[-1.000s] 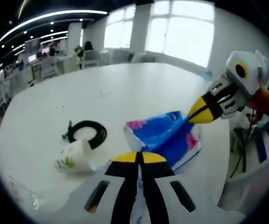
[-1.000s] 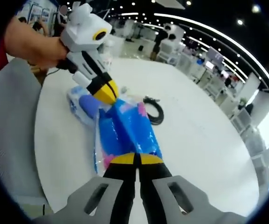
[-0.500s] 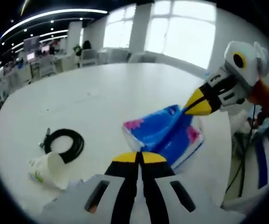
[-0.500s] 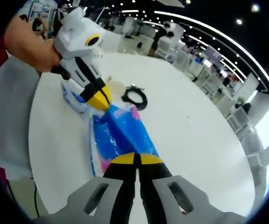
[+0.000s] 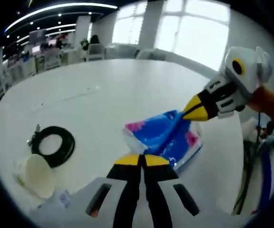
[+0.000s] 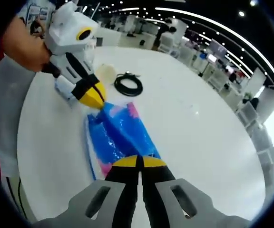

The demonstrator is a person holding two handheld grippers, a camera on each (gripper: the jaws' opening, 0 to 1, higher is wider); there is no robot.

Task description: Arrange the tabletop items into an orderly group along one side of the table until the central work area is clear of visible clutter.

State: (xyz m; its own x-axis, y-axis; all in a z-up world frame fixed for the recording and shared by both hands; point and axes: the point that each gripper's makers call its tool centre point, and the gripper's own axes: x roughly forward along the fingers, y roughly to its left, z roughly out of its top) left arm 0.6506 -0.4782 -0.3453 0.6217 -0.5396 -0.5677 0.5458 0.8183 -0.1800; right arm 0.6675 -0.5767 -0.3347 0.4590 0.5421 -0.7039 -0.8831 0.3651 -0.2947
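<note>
Both tools clamped on blue tissue pack (image 5: 163, 138); opposite ends.

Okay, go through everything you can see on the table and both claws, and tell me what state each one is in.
Blue tissue pack: lying flat on the white table, pinched at opposite ends by both claws.
Left claw: shut on the pack's end.
Right claw: shut on the other end.
Paper cup: tipped on its side.
Black cable: coiled, beside the cup.
</note>
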